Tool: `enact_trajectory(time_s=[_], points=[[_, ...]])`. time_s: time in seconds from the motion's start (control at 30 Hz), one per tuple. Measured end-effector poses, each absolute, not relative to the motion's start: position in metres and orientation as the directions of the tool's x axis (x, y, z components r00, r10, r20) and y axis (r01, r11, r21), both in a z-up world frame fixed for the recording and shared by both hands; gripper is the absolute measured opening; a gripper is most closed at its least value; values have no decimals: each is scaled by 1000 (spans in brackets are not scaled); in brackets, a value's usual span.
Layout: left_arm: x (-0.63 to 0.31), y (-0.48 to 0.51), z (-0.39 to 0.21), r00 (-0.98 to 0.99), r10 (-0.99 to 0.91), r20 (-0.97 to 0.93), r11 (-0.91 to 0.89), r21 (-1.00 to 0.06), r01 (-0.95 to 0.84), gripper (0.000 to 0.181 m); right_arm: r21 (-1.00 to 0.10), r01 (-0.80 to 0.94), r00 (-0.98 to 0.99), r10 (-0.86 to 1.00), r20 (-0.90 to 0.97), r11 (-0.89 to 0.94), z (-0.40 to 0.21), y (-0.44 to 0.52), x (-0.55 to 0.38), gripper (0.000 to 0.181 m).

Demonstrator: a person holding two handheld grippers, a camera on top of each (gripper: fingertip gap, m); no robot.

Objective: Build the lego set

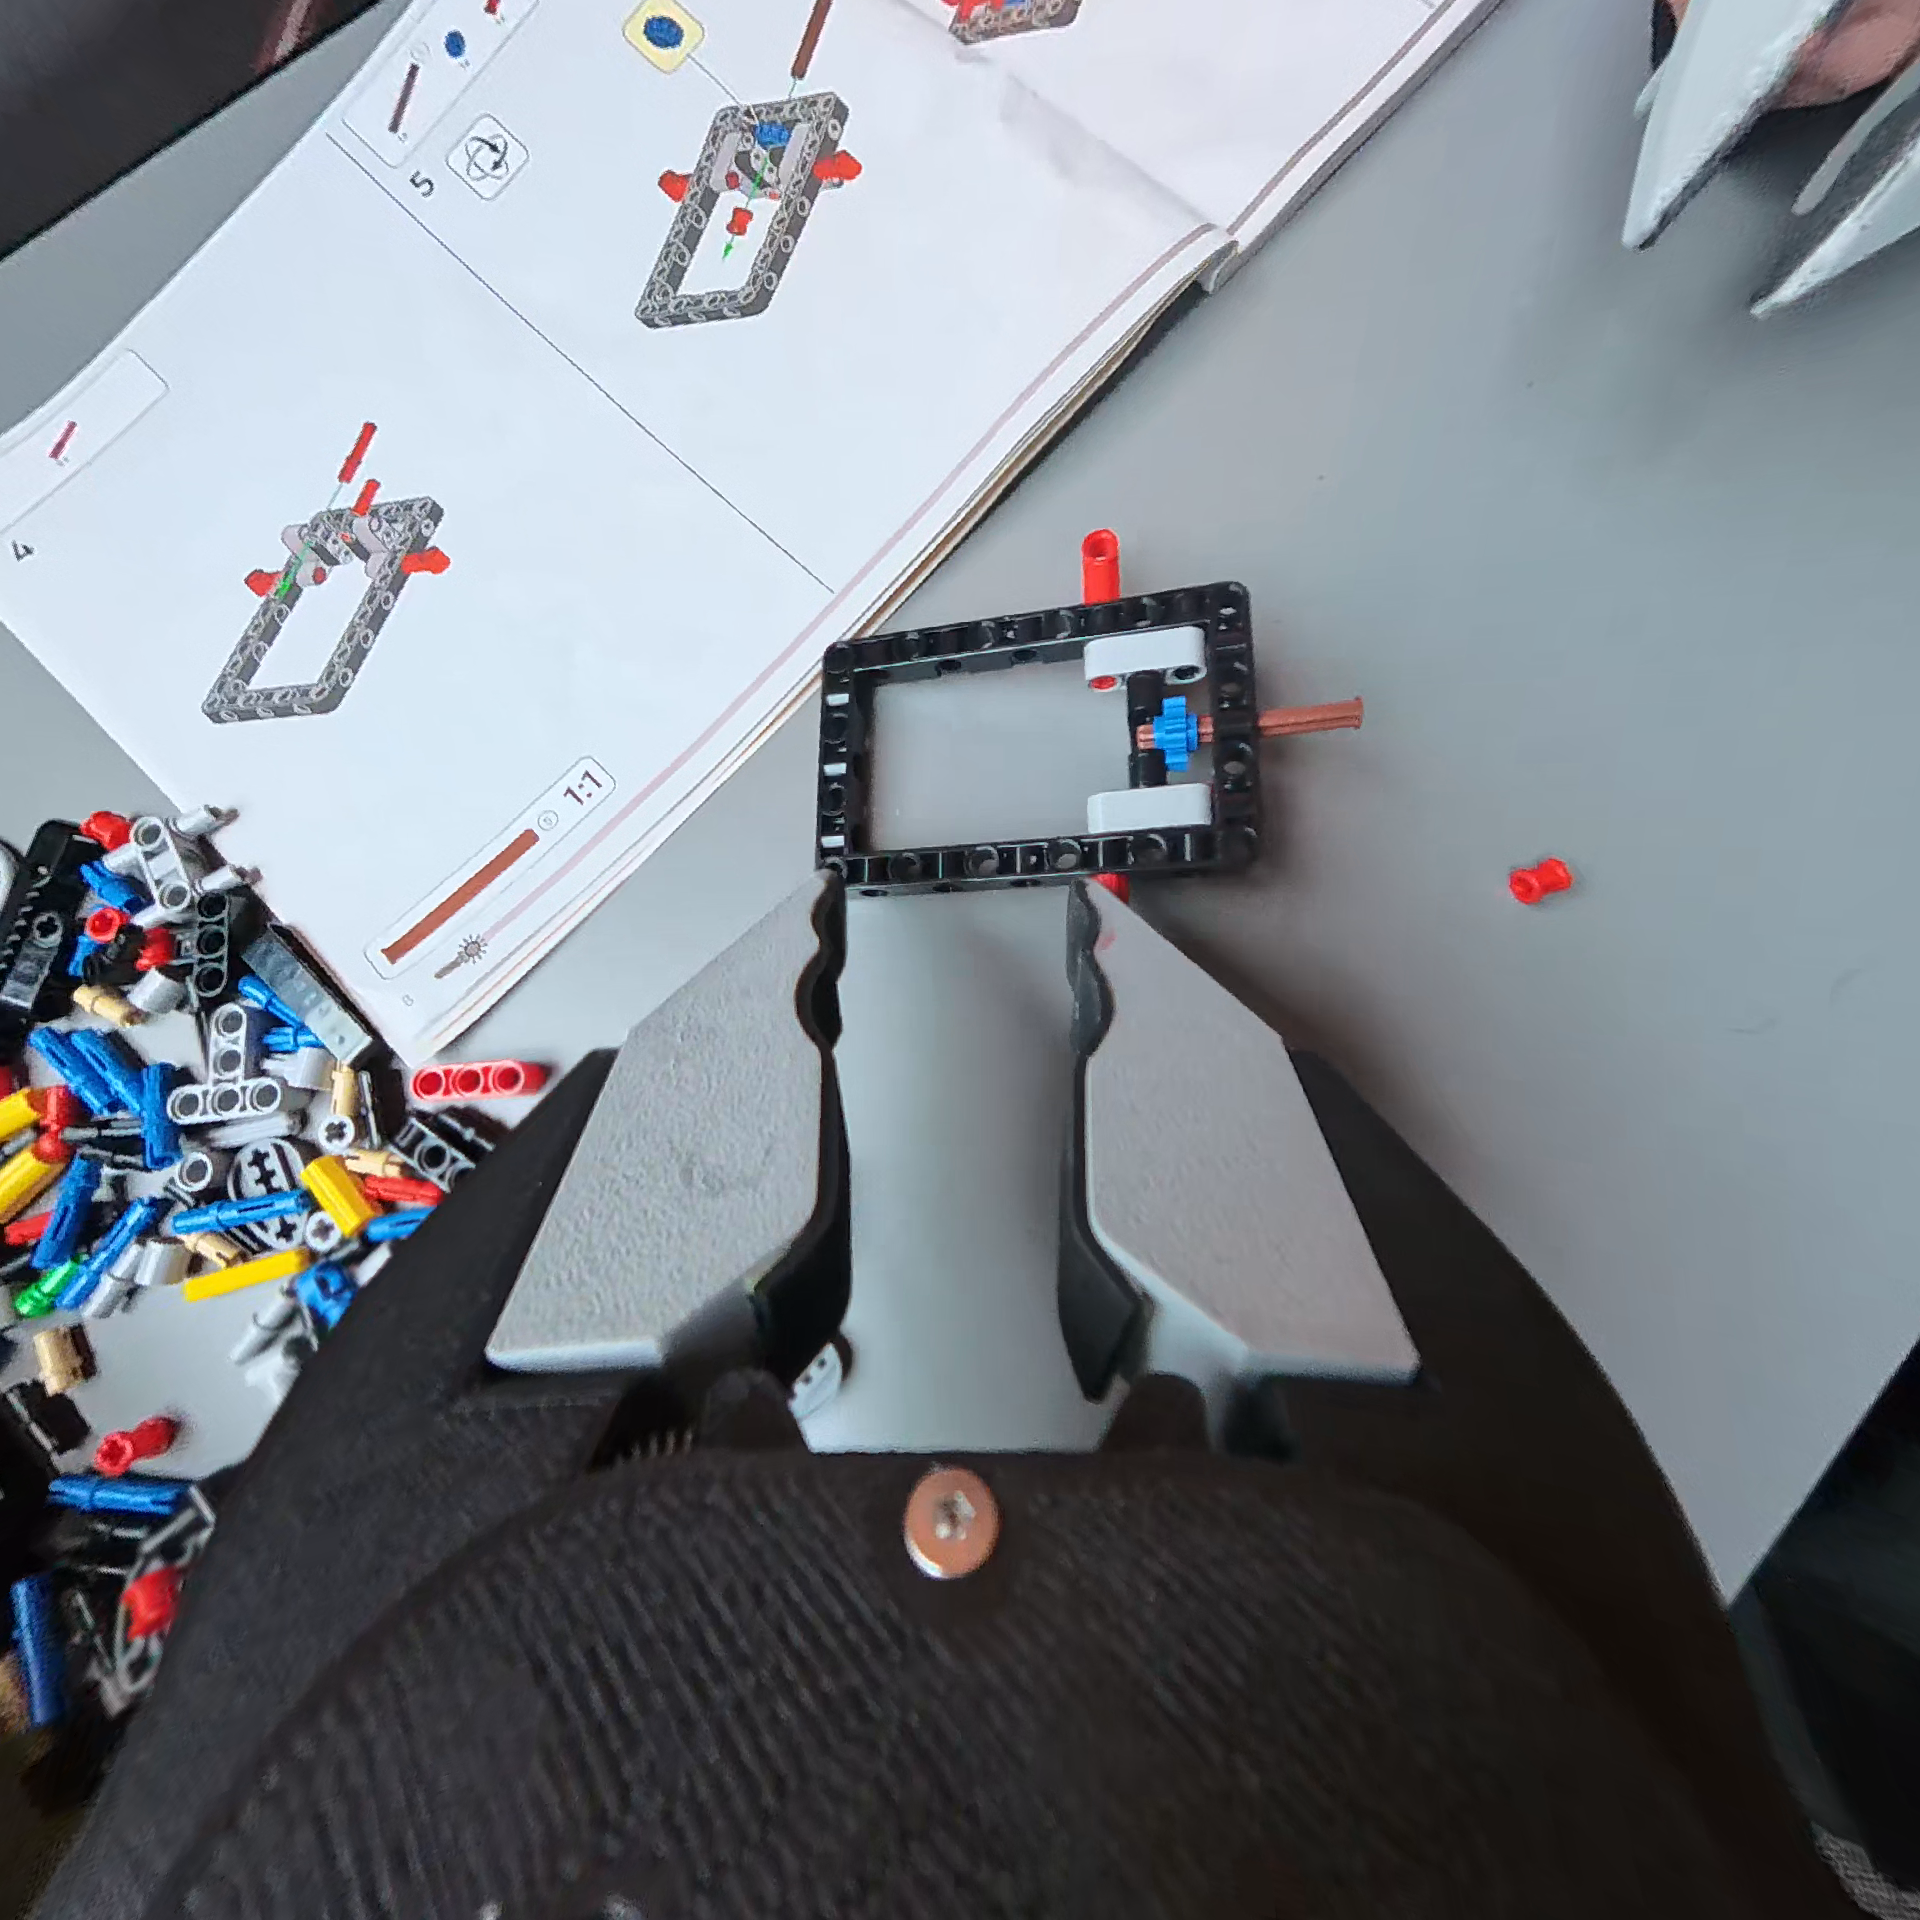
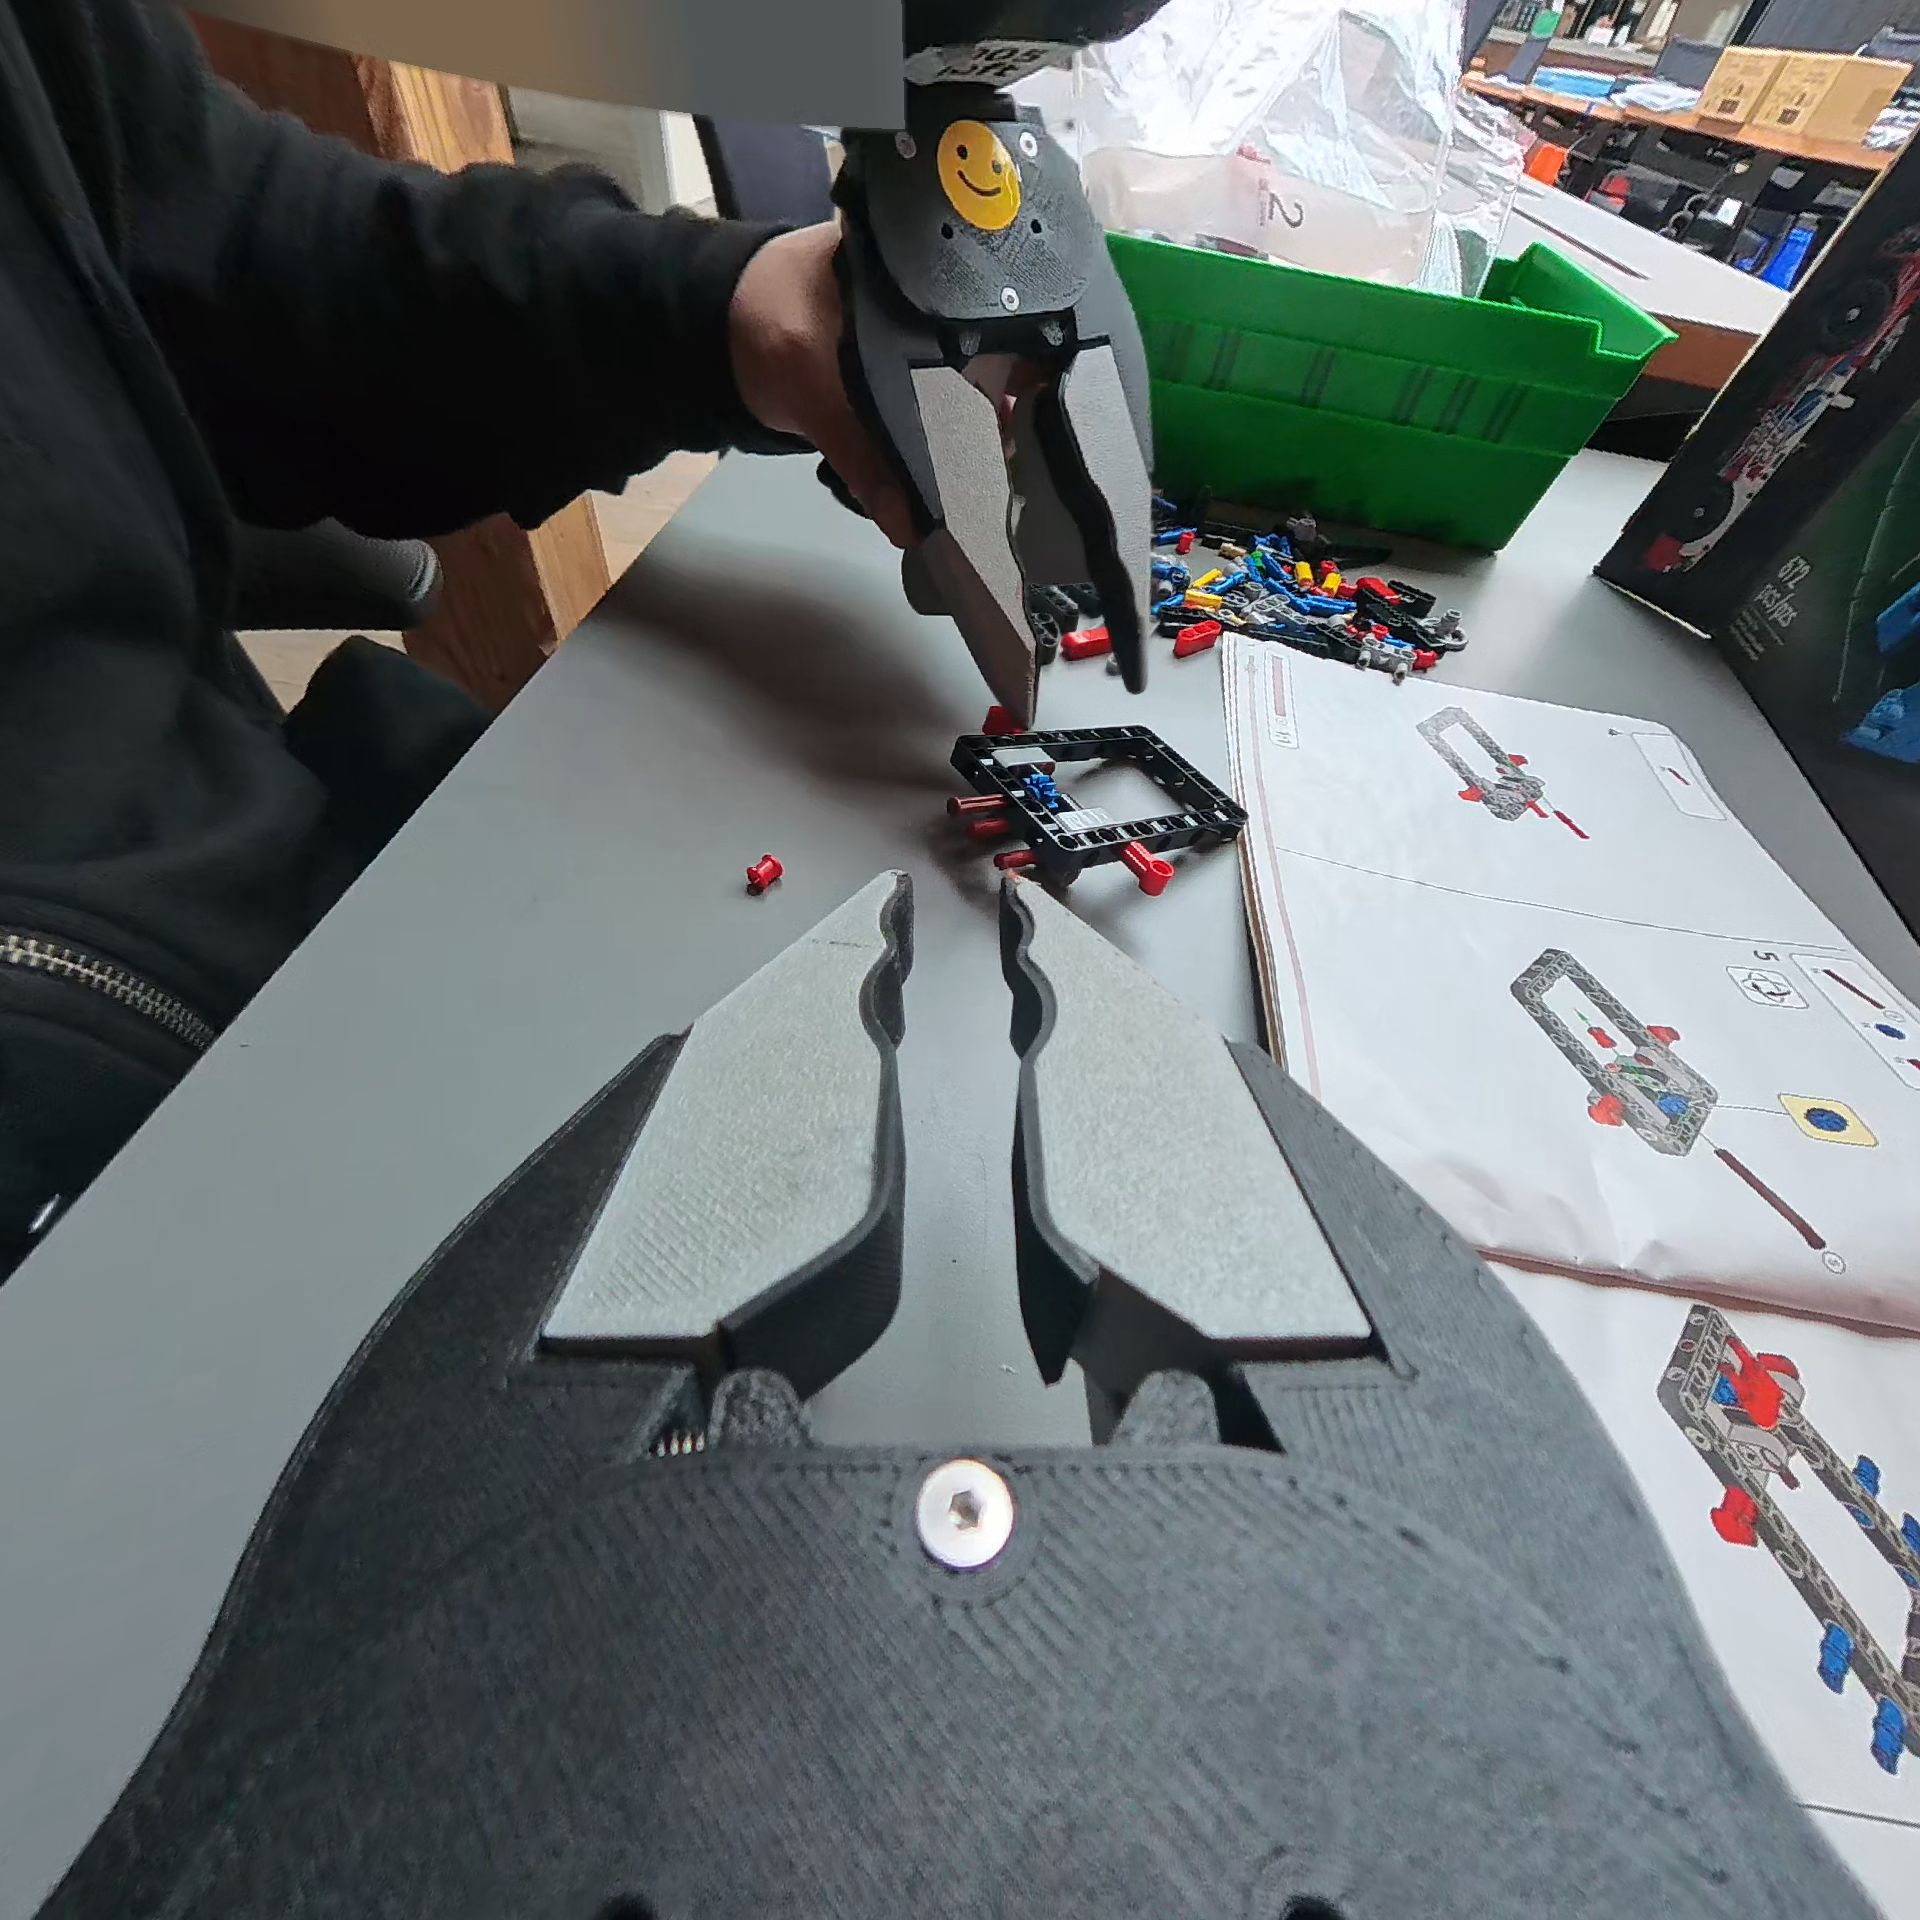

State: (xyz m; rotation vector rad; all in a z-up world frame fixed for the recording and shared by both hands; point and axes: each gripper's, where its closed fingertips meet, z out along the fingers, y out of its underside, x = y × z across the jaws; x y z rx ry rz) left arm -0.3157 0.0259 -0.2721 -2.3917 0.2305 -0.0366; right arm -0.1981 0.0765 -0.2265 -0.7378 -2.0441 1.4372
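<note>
A black rectangular frame (image 1: pixel 1039 738) lies flat on the grey table. Inside one end it carries two light grey beams, a blue gear (image 1: pixel 1176 732) on a brown axle (image 1: pixel 1311 717), and red pins at its sides. My left gripper (image 1: pixel 956 899) is open and empty, its tips at the frame's near long side. In the right wrist view the frame (image 2: pixel 1101 795) lies just beyond my right gripper (image 2: pixel 954 888), which is open with a narrow gap and empty. The left gripper (image 2: pixel 1081 698) hangs over the frame's far side. A small red bush (image 1: pixel 1540 881) (image 2: pixel 764 873) lies loose beside the frame.
An open instruction booklet (image 1: pixel 623 416) (image 2: pixel 1558 987) lies next to the frame. A pile of loose pieces (image 1: pixel 156 1143) (image 2: pixel 1299 603) sits in front of a green bin (image 2: pixel 1351 384). The set's box (image 2: pixel 1818 468) stands at the right. A person's dark sleeve (image 2: pixel 416 343) is at the left. One gripper's finger ends stand about 15 cm off the other's. Between my right fingertips and the small red bush (image 1: pixel 1540 881) there is roughly 9 cm. Seen from the right wrist view (image 2: pixel 766 865) as well.
</note>
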Motion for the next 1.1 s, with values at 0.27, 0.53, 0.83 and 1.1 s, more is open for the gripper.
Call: enact_trajectory(time_s=[0.27,0.53,0.83,1.1], points=[[-290,21,-272,982,-179,55,-713,-695,-92,37,-954,124,-703,703,109,272,-224,78,-199,13],[-255,18,-272,974,-210,86,-716,-692,-93,38,-946,116,-693,707,142,303,-226,79,-200,13],[-271,9,-264,987,-91,133,-675,-737,37,48,-949,118,-692,709,133,294,-225,79,-200,13],[-275,20,-275,990,-121,74,-713,-701,-35,69,-951,124,-694,710,120,282,-224,80,-201,13]])
